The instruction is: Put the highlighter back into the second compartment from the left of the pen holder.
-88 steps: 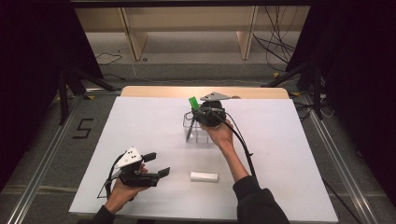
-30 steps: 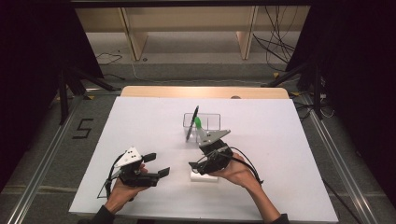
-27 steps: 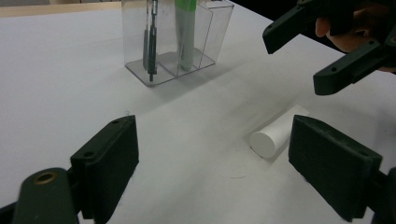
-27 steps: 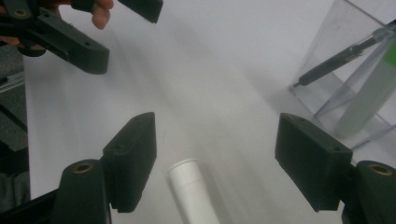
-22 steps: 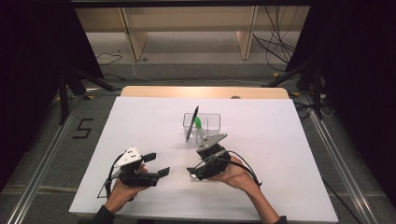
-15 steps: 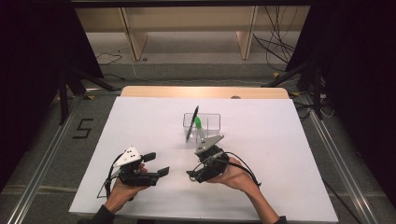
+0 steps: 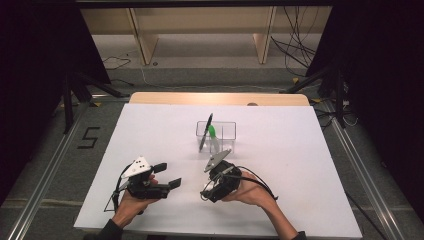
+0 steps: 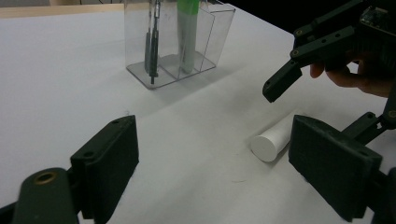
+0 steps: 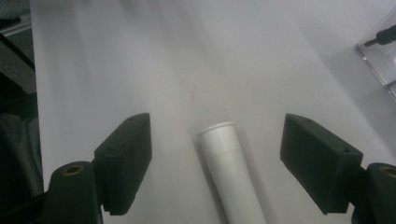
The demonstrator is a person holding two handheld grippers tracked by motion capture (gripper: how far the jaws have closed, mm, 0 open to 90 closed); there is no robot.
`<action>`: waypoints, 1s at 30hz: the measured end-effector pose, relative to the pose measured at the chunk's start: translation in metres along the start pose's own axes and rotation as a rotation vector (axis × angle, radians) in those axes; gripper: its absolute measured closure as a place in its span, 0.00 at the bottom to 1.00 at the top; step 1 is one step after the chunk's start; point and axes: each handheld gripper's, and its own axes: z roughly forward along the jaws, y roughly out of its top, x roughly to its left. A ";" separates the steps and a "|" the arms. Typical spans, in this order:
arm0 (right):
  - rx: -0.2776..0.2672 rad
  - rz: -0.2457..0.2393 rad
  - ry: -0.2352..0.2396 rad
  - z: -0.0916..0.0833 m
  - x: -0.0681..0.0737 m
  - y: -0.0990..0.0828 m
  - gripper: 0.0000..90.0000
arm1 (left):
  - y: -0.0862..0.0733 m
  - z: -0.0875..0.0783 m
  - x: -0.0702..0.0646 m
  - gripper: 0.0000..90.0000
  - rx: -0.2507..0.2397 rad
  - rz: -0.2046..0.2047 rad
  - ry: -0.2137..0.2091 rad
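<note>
Back from the clear organizer toward the tabletop's near edge, the right gripper now hangs over the white tube, jaws just opened wide to straddle it without touching. Near the front-left corner, the left gripper rests with jaws spread, holding nothing.

The worktop was covered with a plain white sheet, and a strip of pale wood showed along its far edge. Behind it stood a light wooden shelf unit with upright panels, on a grey floor. Black cables lay loose on the floor at the right. Dark curtains hung on both sides, and black stand legs stood before them. Metal rails ran along the floor beside the worktop. A black figure five was marked on the floor at the left. The light was even and fell from above.
</note>
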 end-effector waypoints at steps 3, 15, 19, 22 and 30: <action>0.018 -0.011 0.001 0.002 0.001 0.000 0.29 | 0.000 0.000 0.000 0.17 0.002 -0.004 0.000; 0.094 -0.024 0.001 0.016 0.001 0.001 0.31 | 0.000 -0.001 0.000 0.17 -0.003 -0.002 -0.001; 0.114 -0.034 0.007 0.019 0.002 0.001 0.31 | 0.000 -0.001 0.001 0.17 -0.002 -0.003 -0.002; 0.127 -0.031 0.006 0.021 0.001 0.001 0.31 | -0.001 -0.001 0.001 0.17 -0.002 -0.003 -0.003; 0.148 -0.033 0.007 0.023 0.000 0.000 0.30 | -0.001 -0.002 0.000 0.17 -0.004 -0.004 -0.004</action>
